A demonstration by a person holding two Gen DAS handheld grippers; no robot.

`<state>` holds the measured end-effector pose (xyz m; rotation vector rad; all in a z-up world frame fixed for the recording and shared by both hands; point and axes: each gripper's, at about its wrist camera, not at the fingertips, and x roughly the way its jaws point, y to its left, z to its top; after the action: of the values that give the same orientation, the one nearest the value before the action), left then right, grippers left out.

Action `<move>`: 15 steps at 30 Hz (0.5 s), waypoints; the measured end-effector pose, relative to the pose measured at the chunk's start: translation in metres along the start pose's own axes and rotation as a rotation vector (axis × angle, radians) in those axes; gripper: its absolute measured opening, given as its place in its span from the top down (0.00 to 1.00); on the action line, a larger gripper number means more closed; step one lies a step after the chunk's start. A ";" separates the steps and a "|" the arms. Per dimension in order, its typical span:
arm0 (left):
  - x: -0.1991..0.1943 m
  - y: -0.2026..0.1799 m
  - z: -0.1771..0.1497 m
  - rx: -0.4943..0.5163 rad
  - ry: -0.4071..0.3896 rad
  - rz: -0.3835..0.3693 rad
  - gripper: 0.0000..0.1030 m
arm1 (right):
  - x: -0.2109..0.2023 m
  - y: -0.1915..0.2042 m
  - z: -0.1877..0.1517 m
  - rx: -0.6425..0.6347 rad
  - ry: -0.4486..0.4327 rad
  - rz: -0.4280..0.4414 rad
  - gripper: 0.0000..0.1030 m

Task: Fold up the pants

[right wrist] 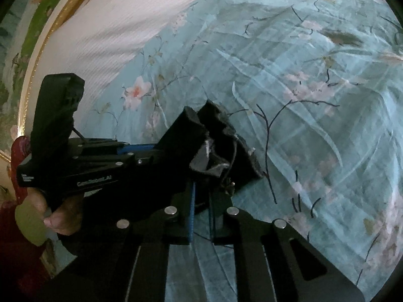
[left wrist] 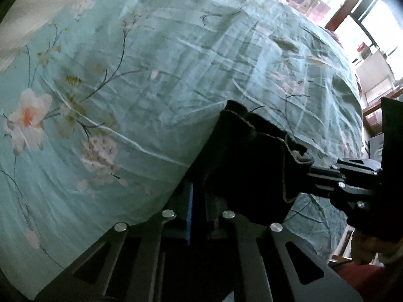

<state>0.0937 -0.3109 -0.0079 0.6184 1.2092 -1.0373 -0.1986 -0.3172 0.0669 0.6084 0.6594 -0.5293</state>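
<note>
The pants (left wrist: 252, 161) are black fabric, bunched and held up above a teal floral bedsheet (left wrist: 126, 75). My left gripper (left wrist: 201, 201) is shut on a fold of the pants; the cloth hides its fingertips. In the right wrist view my right gripper (right wrist: 201, 191) is shut on another bunch of the black pants (right wrist: 216, 136). The two grippers are close together: the right one shows at the right of the left wrist view (left wrist: 337, 178), and the left one shows at the left of the right wrist view (right wrist: 105, 163), each held by a hand.
The teal floral sheet (right wrist: 302, 88) covers the bed. A white headboard panel with a gold trim (right wrist: 105, 25) lies beyond it. A window and shelves (left wrist: 365, 37) are at the far right of the left wrist view.
</note>
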 end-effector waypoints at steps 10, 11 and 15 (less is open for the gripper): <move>-0.011 -0.016 0.021 0.030 -0.044 -0.009 0.96 | -0.023 -0.005 0.018 0.014 -0.054 -0.017 0.92; -0.007 -0.017 0.020 0.028 -0.030 -0.015 0.96 | -0.019 -0.009 0.017 0.028 -0.029 -0.020 0.92; -0.003 -0.021 0.015 0.049 0.007 -0.022 0.91 | -0.007 -0.015 0.008 0.054 0.027 -0.048 0.90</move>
<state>0.0817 -0.3315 0.0015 0.6490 1.2021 -1.0862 -0.2098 -0.3314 0.0720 0.6524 0.6886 -0.5854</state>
